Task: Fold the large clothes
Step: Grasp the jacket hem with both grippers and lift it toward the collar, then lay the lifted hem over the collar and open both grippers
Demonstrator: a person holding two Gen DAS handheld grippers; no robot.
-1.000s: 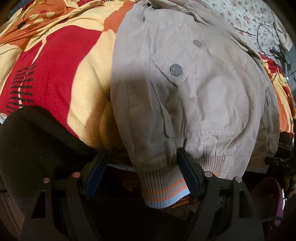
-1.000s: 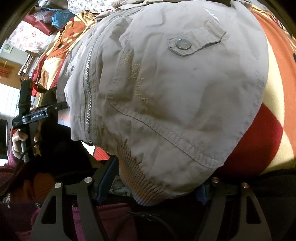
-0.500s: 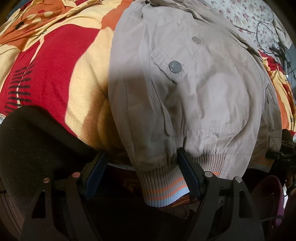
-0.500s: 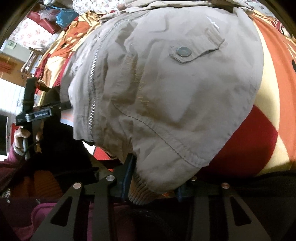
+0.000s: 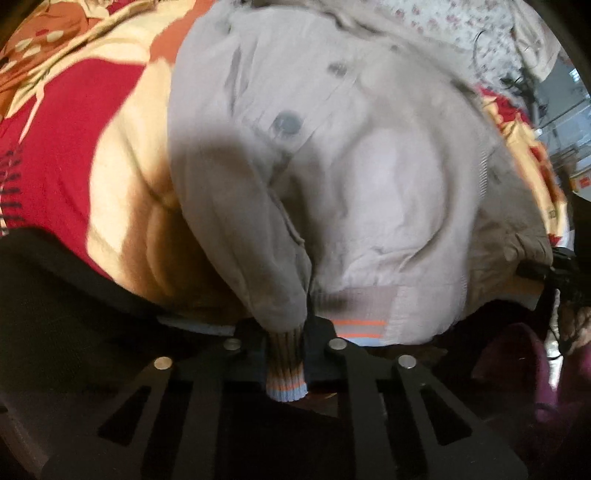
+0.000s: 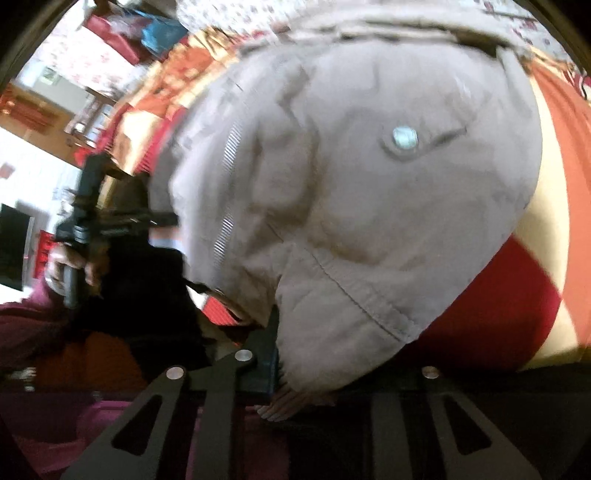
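Observation:
A beige zip jacket [image 5: 369,177] with snap pockets lies on a red, yellow and orange blanket [image 5: 66,147]. Its ribbed hem [image 5: 286,380], striped orange and blue, is bunched between the jaws of my left gripper [image 5: 286,354], which are closing and pinch it. In the right wrist view the same jacket [image 6: 351,203] hangs over my right gripper [image 6: 314,369]. Those jaws are closing on the hem's other corner [image 6: 291,398]; the right finger is hidden under the fabric. The left gripper's body [image 6: 85,229] shows at left, held by a hand.
Black cloth [image 5: 55,314] lies along the blanket's near edge. A person's maroon sleeve [image 6: 22,325] is at the lower left. Floral fabric [image 5: 461,33] and cables [image 5: 524,85] sit beyond the jacket. The blanket [image 6: 517,302] extends to the right.
Both pairs of jaws have come together from wide apart onto the ribbed hem. The hem is now gathered into a narrow bunch in the left gripper. The right gripper has risen slightly.

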